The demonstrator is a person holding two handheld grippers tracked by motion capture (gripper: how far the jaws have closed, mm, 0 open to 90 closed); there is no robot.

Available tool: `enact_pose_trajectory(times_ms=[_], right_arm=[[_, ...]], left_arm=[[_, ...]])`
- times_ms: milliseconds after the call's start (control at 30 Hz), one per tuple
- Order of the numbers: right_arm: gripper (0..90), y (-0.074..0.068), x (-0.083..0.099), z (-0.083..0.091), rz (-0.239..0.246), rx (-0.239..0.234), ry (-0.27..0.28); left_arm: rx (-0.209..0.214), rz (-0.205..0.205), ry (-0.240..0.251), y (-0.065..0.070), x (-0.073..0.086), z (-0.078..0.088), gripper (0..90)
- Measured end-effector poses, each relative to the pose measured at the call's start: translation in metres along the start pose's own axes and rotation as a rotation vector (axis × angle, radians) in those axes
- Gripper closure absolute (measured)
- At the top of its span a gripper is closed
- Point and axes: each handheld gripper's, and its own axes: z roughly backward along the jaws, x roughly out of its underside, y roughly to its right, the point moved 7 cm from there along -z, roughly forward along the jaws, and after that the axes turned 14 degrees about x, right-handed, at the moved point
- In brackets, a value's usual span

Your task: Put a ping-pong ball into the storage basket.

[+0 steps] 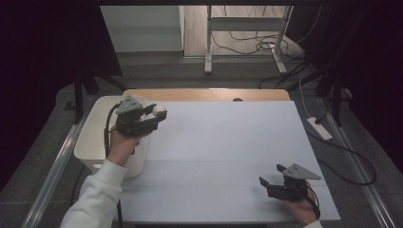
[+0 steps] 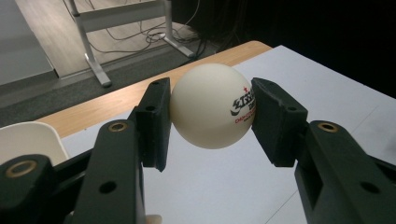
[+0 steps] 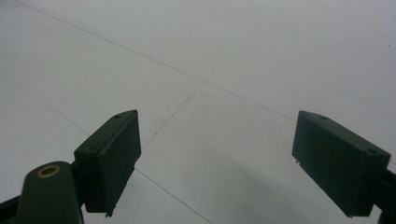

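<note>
The white table-tennis ball [image 2: 212, 105] sits squarely between your left gripper's [image 2: 210, 116] two black pads [image 2: 156, 122], one pressing on each side, so that gripper is clamped on the ball and carries it clear of the table. Its dark and red printed logo faces the right-hand pad in the left gripper view. In the high view the ball [image 1: 158, 111] appears in the upper left of the frame, at the tip of the left gripper [image 1: 154, 115], just past the right edge of the white bin [image 1: 92, 137] and over the near-left corner of the white table surface [image 1: 223, 152]. Your left hand [image 1: 122, 145] and white sleeve [image 1: 95, 194] rise from the bottom left, partly across the bin.

Your right gripper [image 1: 270, 175] lies in the lower right of the high view, low over the table and well apart from the ball. In the right gripper view its jaws stand wide apart with bare white surface between them.
</note>
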Motion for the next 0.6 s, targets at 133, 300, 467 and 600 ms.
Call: enact_pose_trajectory(times_ms=[133, 300, 467, 600], right_arm=[[15.3, 0.000, 0.000, 0.000, 0.000, 0.002, 0.000], [15.3, 0.000, 0.000, 0.000, 0.001, 0.002, -0.001], [15.4, 0.000, 0.000, 0.000, 0.000, 0.003, -0.001], [15.4, 0.000, 0.000, 0.000, 0.002, 0.003, -0.002]], left_arm=[[-0.004, 0.002, 0.001, -0.002, 0.001, 0.002, 50.4], [-0.014, 0.005, -0.002, -0.005, 0.001, 0.004, 50.4], [-0.028, 0.011, 0.001, -0.010, 0.003, 0.007, 50.4], [-0.041, 0.017, -0.001, -0.014, 0.004, 0.010, 50.4]])
